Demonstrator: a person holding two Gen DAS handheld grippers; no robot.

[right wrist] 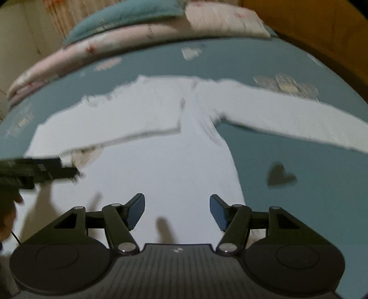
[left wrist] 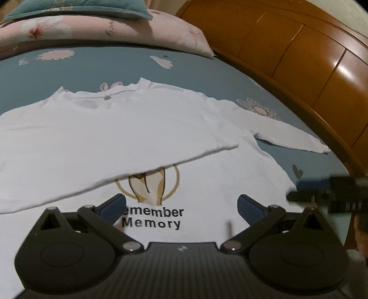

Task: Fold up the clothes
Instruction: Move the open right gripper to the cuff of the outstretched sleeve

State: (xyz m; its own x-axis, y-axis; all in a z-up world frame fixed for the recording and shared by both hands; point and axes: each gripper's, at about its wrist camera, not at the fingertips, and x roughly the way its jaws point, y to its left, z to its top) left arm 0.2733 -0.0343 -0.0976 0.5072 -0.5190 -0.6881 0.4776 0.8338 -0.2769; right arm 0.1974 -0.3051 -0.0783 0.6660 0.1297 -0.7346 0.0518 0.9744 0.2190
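I have the white long-sleeved shirt lying flat on the teal flowered bedsheet, and I place everything else from it. Its collar end points toward the pink floral pillow with a teal pillow on top, both well beyond the shirt. One sleeve is folded in across the chest, partly covering the round tan print above the words "remember Memory"; the other sleeve lies stretched out from the shirt onto the bare sheet, toward the wooden headboard that runs along that side. My left gripper hangs above the shirt's lower front, just below the lettering, with its blue-padded fingers spread wide and nothing between them. My right gripper hangs above the shirt's plain lower body, near the side seam on the outstretched-sleeve side, fingers likewise spread and empty. The right wrist view is blurred, so the fine edges of the cloth there are unclear. A dark heart motif on the sheet sits just beside the shirt's side.
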